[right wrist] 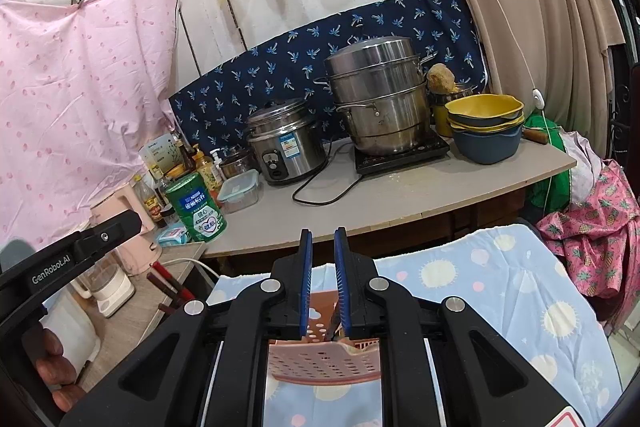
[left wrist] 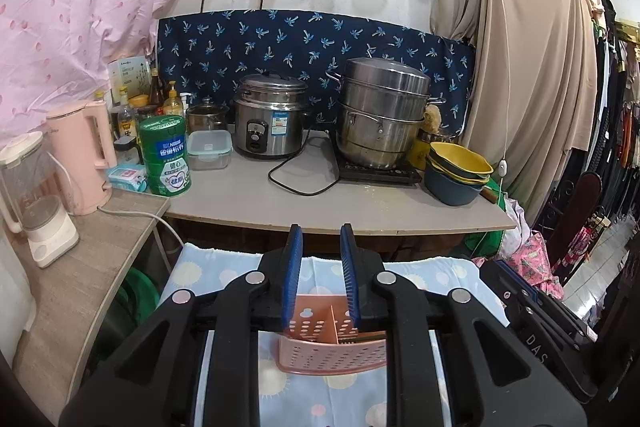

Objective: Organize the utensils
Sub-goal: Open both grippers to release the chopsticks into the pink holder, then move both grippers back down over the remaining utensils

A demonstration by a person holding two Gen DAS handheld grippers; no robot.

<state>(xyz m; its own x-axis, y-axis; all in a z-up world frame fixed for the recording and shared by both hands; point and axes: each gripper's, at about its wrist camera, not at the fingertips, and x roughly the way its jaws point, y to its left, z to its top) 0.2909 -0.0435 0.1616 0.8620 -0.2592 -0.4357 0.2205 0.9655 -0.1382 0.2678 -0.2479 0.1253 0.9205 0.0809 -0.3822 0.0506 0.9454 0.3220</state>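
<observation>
A pink perforated utensil holder with a middle divider stands on a light blue patterned cloth, right under both grippers; it also shows in the right wrist view. My left gripper hovers above it, jaws open, nothing between them. My right gripper hovers above it too, jaws a narrow gap apart and empty. Dark utensil handles stick up inside the holder. Several dark red chopsticks lie on the side table at the left. The left gripper's body shows at the left edge.
A grey counter behind holds a rice cooker, a steel steamer pot on an induction plate, stacked bowls, a green tin and bottles. A pink kettle and blender stand at left.
</observation>
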